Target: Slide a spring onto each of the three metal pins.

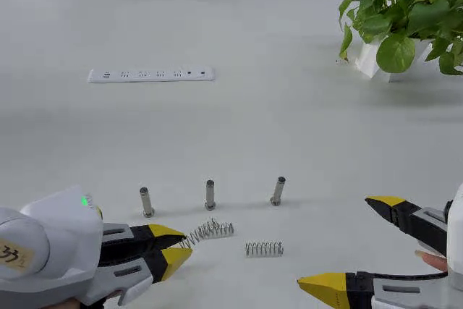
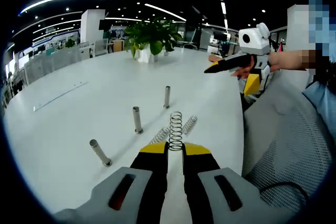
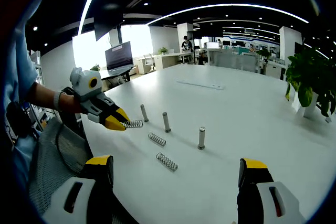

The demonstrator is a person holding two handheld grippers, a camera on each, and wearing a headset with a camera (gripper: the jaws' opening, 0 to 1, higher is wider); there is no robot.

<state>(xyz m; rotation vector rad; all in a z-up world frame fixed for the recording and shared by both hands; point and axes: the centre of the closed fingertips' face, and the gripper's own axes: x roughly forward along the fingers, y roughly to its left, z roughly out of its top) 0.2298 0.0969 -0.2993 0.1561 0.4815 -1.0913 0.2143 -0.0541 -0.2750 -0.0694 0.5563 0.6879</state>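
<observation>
nearest the person, the left gripper (image 1: 183, 244) has its jaws pinched narrow on one end of a spring (image 2: 176, 128). the rest of the coil sticks out free ahead of the tips, a hold that seems meant to leave the open end ready to go over a pin. the right gripper (image 1: 349, 242) hovers off to the side with its jaws spread wide and nothing between them, probably kept free to steady a pin or fetch the next coil.

just past the left jaws, two loose springs lie flat on the tabletop (image 1: 289, 121). one (image 1: 219, 229) is right beside the held coil and the other (image 1: 264, 249) lies nearer the right gripper, both within easy reach.

behind them the three metal pins stand upright in a row: left (image 1: 147, 202), middle (image 1: 210, 195) and right (image 1: 278, 190). all three are bare, so no spring is on yet.

farther back lie a power strip (image 1: 150, 75) and a potted plant (image 1: 405, 5), well clear of the work.
</observation>
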